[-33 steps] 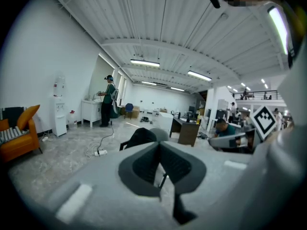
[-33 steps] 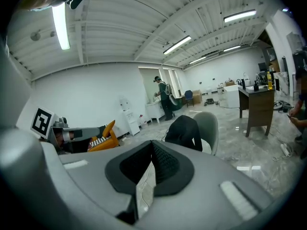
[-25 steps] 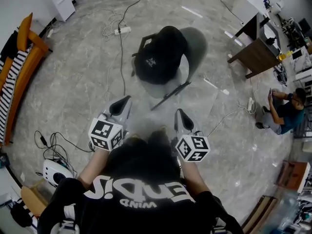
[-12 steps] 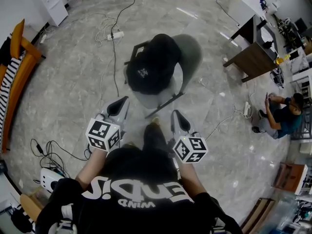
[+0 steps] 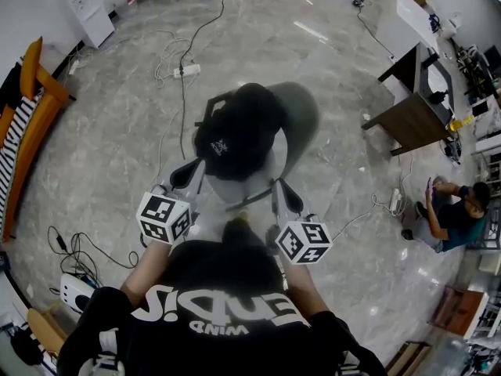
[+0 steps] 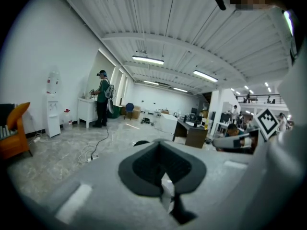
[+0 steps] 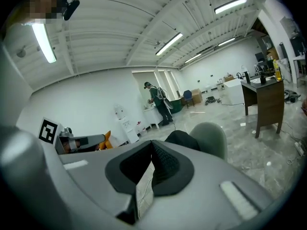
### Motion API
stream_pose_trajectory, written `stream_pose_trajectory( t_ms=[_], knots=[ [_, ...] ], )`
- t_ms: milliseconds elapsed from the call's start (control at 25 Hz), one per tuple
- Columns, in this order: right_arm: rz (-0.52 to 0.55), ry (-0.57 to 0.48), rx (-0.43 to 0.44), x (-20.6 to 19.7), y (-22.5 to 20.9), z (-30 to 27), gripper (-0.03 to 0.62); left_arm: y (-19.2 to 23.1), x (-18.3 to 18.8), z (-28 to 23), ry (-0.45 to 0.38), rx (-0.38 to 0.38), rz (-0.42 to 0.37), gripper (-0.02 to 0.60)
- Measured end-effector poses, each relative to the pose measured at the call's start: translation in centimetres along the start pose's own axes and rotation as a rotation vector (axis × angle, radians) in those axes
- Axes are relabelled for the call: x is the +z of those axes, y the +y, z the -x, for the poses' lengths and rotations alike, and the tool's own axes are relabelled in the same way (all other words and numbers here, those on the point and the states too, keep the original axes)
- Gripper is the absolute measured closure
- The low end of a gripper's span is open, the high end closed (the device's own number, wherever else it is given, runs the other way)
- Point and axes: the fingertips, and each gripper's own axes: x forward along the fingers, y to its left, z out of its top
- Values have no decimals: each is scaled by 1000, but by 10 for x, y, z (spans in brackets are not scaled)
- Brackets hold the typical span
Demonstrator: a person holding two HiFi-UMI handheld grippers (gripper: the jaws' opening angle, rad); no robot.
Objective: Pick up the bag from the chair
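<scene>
A black bag [image 5: 235,135] lies on the seat of a grey-green chair [image 5: 301,116] in the middle of the head view. My left gripper [image 5: 192,171] is at the bag's near left edge, and my right gripper [image 5: 280,188] is by the seat's near right edge. Both are shut with nothing between the jaws. In the left gripper view the shut left gripper [image 6: 163,176] hides nearly all of the bag, of which only a dark sliver [image 6: 140,142] shows. Past the shut right gripper [image 7: 151,164] I see the bag [image 7: 184,139] and the rounded chair back [image 7: 211,135].
A power strip with white cables [image 5: 186,70] lies on the marble floor beyond the chair. A dark wooden desk [image 5: 415,100] stands at the right, and a person [image 5: 454,218] sits on the floor near it. An orange seat [image 5: 31,108] is at the left, a white device [image 5: 74,292] at lower left.
Both grippers have travelled forward toward the chair, still shut. The bag and chair now sit right at their tips instead of well ahead.
</scene>
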Motion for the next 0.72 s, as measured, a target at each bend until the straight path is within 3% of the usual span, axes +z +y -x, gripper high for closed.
stream_pose_trajectory(
  t_ms=[320, 720],
  knots=[
    [8, 40, 68, 37, -61, -48, 594, 6, 32, -77, -23, 89, 10, 580],
    [-28, 17, 43, 57, -67, -100, 592, 47, 54, -118, -31, 60, -11, 580]
  ],
)
